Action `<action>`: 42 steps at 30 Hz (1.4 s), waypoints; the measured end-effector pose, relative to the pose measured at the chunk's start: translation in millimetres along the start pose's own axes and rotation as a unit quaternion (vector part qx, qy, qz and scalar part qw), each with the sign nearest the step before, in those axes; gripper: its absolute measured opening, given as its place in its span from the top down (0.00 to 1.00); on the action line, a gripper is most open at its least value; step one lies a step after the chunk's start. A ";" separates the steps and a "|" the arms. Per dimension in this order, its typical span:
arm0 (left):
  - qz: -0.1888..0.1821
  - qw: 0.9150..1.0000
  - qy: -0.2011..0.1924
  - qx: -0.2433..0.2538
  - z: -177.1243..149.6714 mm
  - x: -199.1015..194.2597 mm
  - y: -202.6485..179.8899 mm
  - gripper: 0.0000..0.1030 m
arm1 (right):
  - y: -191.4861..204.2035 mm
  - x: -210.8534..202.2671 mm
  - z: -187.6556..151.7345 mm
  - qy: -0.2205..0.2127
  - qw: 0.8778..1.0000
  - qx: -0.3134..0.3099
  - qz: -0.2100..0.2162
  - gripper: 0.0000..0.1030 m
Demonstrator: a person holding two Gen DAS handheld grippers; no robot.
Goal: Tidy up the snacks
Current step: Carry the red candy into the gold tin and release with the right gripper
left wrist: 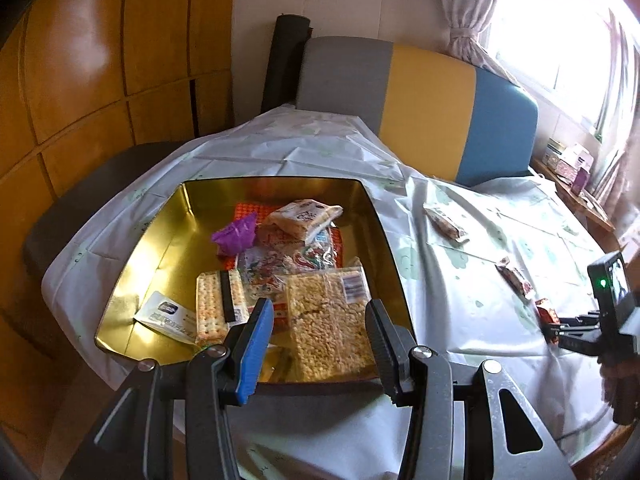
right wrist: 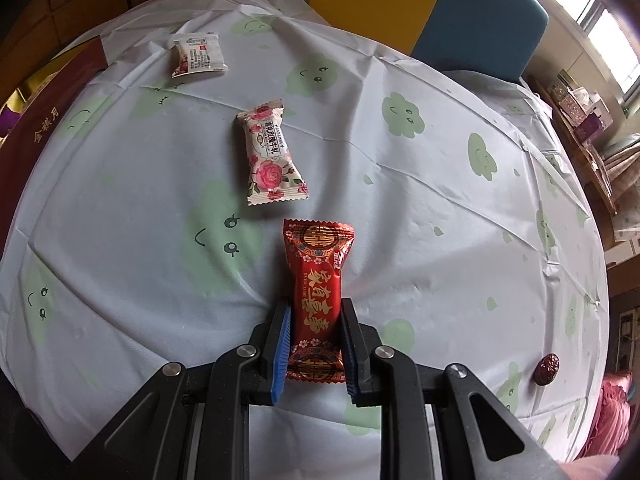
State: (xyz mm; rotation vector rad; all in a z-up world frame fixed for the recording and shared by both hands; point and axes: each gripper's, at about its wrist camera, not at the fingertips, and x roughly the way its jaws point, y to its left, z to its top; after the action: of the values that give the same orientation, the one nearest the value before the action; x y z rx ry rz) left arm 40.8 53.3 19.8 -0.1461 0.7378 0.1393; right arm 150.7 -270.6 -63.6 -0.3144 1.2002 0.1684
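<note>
Clamping a red candy packet (right wrist: 318, 304) against the tabletop (right wrist: 420, 200), right hand-held gripper (right wrist: 316, 340) nearly shut; left hand-held gripper (left wrist: 320, 328) half-spread, empty, above the gold tin (left wrist: 168, 216) of snacks.

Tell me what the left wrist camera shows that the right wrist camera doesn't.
Only the left wrist view looks into the gold tin, with a puffed rice bar, a cracker pack and a purple wrapper inside, behind the open left gripper. Only the right wrist view shows the right gripper shut on the red candy, plus a red date. Both show the cloud-print tablecloth and the rose-print candy.
</note>
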 end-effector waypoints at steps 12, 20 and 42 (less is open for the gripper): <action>-0.015 1.000 0.013 0.007 -12.2 4.9 -6.5 0.53 | -14.2 -17.8 2.6 -0.023 0.998 0.054 0.011 0.79; -0.024 0.999 0.022 0.017 -19.2 7.4 -10.8 0.53 | 13.1 -39.1 17.4 -0.063 0.996 0.035 0.058 0.79; 0.005 0.999 0.021 -0.037 -20.1 11.9 25.3 0.53 | 212.9 -79.8 131.3 -0.124 0.953 -0.106 0.257 0.75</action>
State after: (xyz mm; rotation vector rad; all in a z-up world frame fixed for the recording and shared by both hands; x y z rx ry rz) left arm 31.8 75.3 -5.0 -0.2175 0.7748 0.1735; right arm 176.3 -23.6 21.7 -0.1538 0.9938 0.7723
